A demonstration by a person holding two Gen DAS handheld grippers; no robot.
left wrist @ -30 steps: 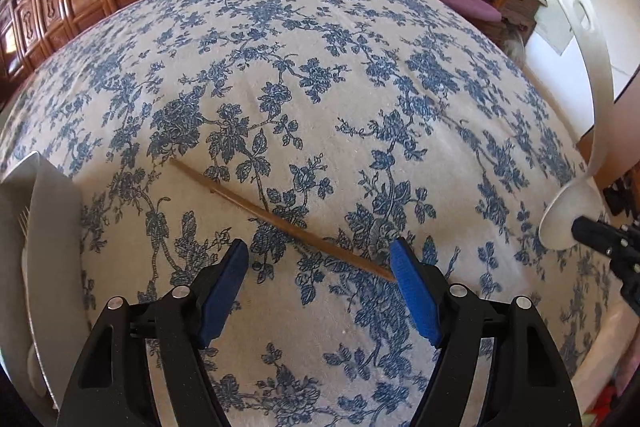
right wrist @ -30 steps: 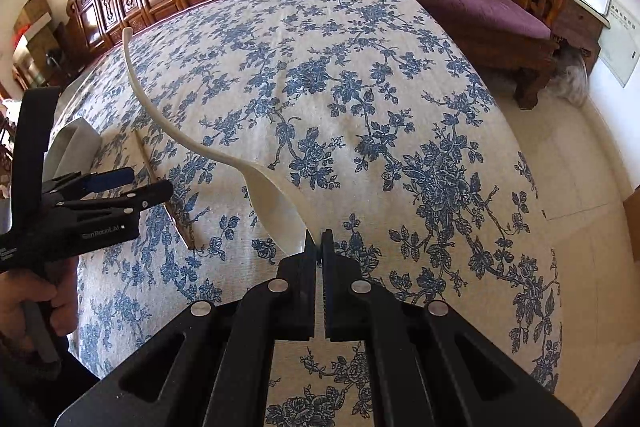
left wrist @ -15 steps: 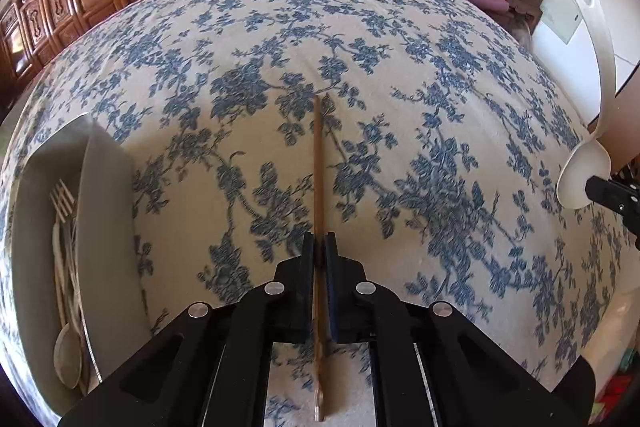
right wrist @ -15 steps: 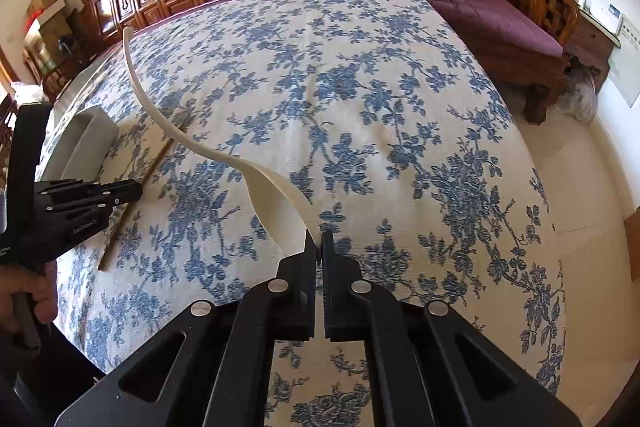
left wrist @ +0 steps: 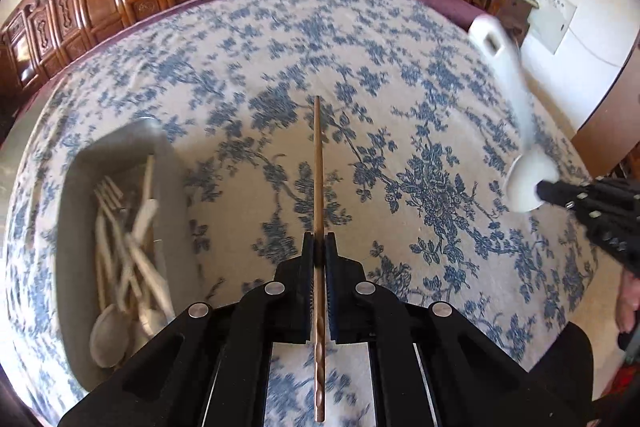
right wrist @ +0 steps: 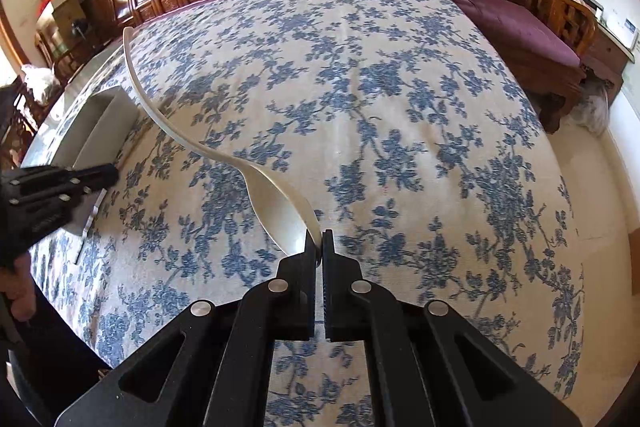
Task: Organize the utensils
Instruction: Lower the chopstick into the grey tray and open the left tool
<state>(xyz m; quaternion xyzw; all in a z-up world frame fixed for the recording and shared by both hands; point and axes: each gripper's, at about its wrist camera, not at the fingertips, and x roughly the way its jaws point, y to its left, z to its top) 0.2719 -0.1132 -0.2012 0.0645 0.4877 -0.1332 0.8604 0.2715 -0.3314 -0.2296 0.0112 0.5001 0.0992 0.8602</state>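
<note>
Left gripper (left wrist: 319, 247) pinches a brown chopstick (left wrist: 318, 167) near its thick end, above the worktop (left wrist: 400, 107). Right gripper (right wrist: 321, 243) pinches a white spoon (right wrist: 276, 203) by the bowl edge. Risk: the thin grip on the spoon can slip & let it swing. Grey tray (left wrist: 68, 227) w/ forks and spoons lies to the left, already crowded; the chopstick may catch on its wall.
</note>
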